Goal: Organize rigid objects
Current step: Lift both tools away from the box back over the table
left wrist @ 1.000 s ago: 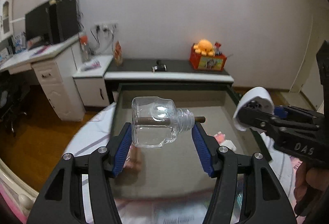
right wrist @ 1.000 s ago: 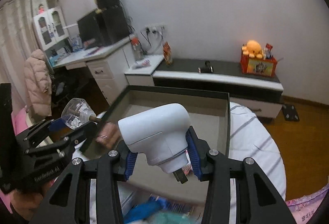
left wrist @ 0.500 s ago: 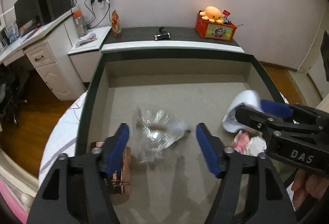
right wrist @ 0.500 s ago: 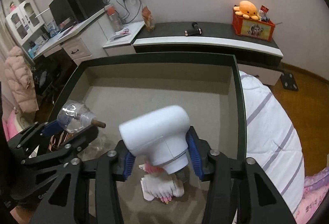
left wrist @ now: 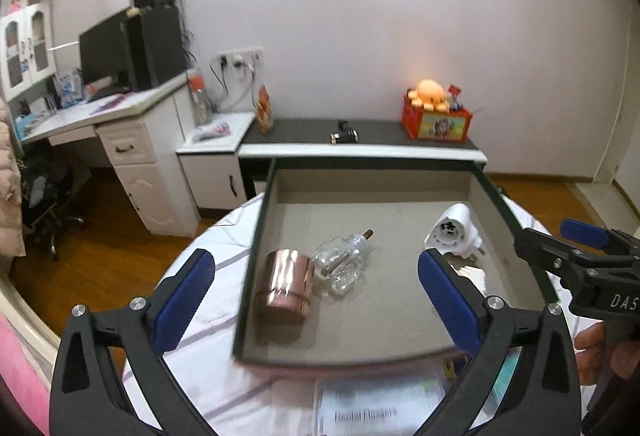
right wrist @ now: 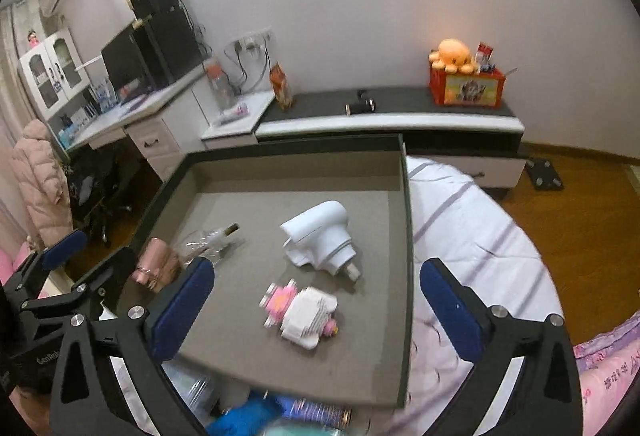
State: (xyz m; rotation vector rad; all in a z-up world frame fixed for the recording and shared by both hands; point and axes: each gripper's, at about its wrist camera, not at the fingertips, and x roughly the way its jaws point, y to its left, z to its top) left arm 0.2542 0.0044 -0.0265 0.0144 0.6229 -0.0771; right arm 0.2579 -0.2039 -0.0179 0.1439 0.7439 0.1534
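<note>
Clear glass bottle (left wrist: 343, 263) blurred beside copper cup (left wrist: 285, 283); both tongs (left wrist: 316, 300) (right wrist: 316, 312) spread, empty.

Grey-lined tray (right wrist: 404, 236) with dark green rim; copper-pink metallic cup (left wrist: 285, 286); clear glass bottle (left wrist: 340, 268) with brown stopper; white plug adapter (right wrist: 322, 240); pink-and-white block figure (right wrist: 300, 310). Fingers (left wrist: 184, 292) blue-padded on black frames. Bedsheet (right wrist: 472, 220) white, lilac-striped.
</note>
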